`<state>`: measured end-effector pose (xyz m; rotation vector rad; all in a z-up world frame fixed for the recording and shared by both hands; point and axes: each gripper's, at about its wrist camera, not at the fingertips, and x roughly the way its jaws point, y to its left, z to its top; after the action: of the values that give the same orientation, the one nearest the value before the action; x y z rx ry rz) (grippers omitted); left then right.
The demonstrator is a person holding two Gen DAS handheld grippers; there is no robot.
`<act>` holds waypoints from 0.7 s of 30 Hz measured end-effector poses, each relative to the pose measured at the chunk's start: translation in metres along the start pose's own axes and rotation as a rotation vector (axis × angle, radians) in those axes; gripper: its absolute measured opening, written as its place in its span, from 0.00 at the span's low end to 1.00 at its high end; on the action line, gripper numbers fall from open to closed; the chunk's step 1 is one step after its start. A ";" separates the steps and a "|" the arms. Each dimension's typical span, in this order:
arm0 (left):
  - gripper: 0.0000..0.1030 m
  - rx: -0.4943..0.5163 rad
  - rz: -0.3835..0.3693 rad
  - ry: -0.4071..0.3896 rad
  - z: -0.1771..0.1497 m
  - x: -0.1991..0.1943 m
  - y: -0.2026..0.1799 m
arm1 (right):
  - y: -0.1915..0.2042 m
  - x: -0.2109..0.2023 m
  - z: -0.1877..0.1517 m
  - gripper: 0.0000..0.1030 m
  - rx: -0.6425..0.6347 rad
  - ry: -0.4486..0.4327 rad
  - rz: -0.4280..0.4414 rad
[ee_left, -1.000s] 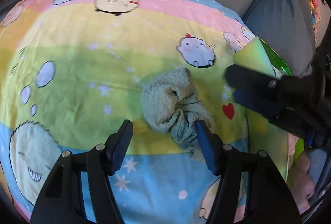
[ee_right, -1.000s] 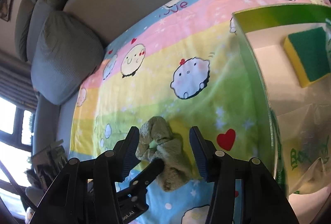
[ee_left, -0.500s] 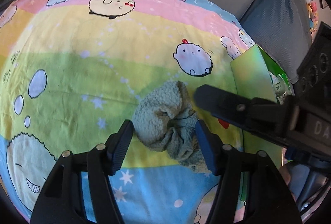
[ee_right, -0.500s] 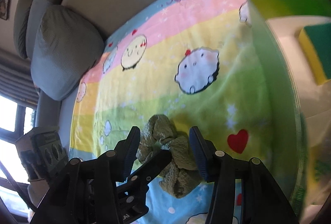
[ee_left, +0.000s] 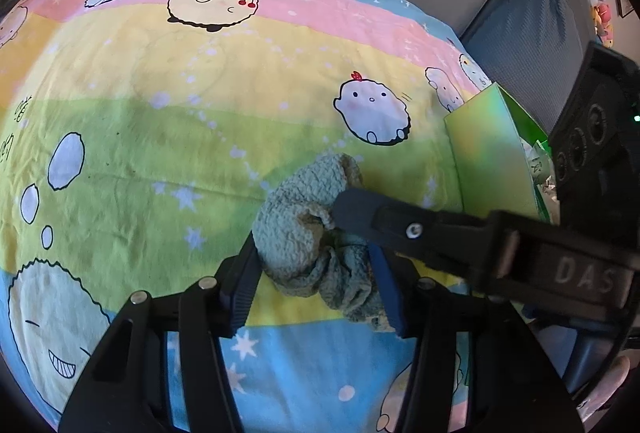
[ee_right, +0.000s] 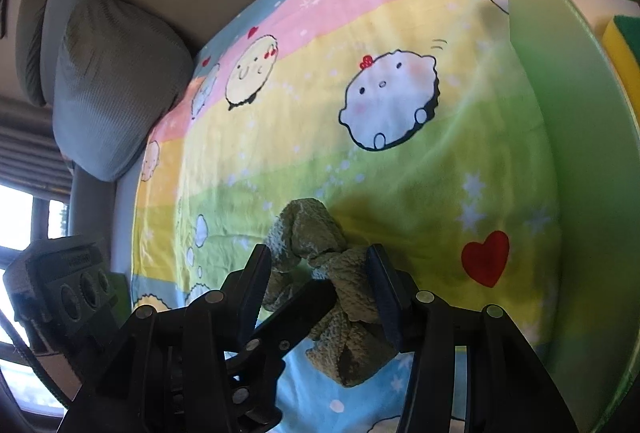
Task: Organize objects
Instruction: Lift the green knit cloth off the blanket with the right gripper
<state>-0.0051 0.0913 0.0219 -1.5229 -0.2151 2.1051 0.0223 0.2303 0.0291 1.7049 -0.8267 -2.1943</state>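
Since the earlier frames, we note the left gripper (ee_left: 316, 273) has been closing its jaws around the cloth (ee_left: 308, 229), and the right finger (ee_left: 360, 209) reaches further across the cloth than before.

Left wrist view: the cloth lies bunched on the sheet (ee_left: 160, 113), near the green box (ee_left: 492, 153). Both left pads now touch the cloth's sides, so we judge a grip is just forming, jaws partly closed on it. One right finger lies across the top of the bundle.

Right wrist view: the right gripper (ee_right: 320, 281) stands roughly half open, straddling the cloth (ee_right: 316, 241). The right-hand pad touches the fabric; whether the other presses we cannot tell, so we record no firm hold. A left finger (ee_right: 304, 305) crosses between the right jaws. In the box (ee_right: 560, 113) a sponge (ee_right: 620, 45) already lies.

Progress: we judge the task part done. The sponge is stowed; the cloth is still on the sheet, outside the box. Remaining: secure the grip, lift the cloth, and place it in the box.
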 end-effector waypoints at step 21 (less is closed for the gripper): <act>0.36 0.049 0.011 -0.069 -0.004 -0.025 -0.013 | 0.014 -0.006 -0.008 0.38 -0.040 -0.021 0.035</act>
<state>0.0082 0.0888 0.0467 -1.4280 -0.1792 2.1576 0.0297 0.2201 0.0404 1.6393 -0.8065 -2.1948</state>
